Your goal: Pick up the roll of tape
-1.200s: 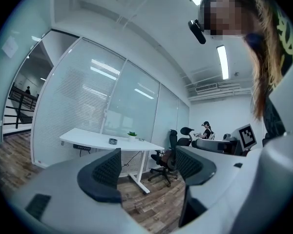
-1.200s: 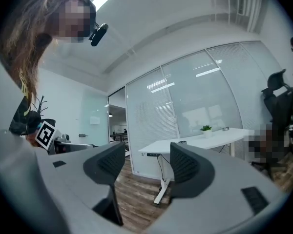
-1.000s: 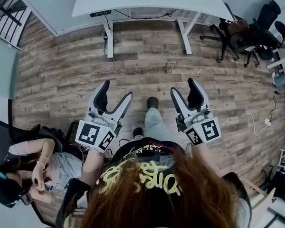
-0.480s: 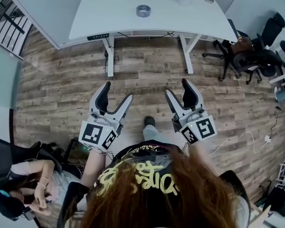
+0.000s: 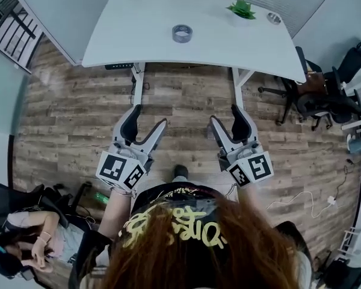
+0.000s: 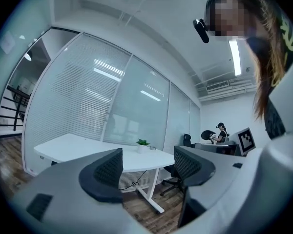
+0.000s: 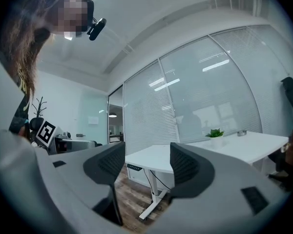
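Wood-plank flooring [image 5: 186, 101] runs to a smooth white desk [image 5: 126, 41] on the far side, where the grey ring-shaped roll of tape [image 5: 182, 33] lies flat. Only the head view shows it. Left gripper [image 5: 148, 115] and right gripper [image 5: 225, 114] hover released, ribbed black pads [image 6: 105, 169] apart.

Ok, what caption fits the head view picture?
Open left gripper and right gripper point across a wood-plank floor toward a white table bearing a grey roll of tape.
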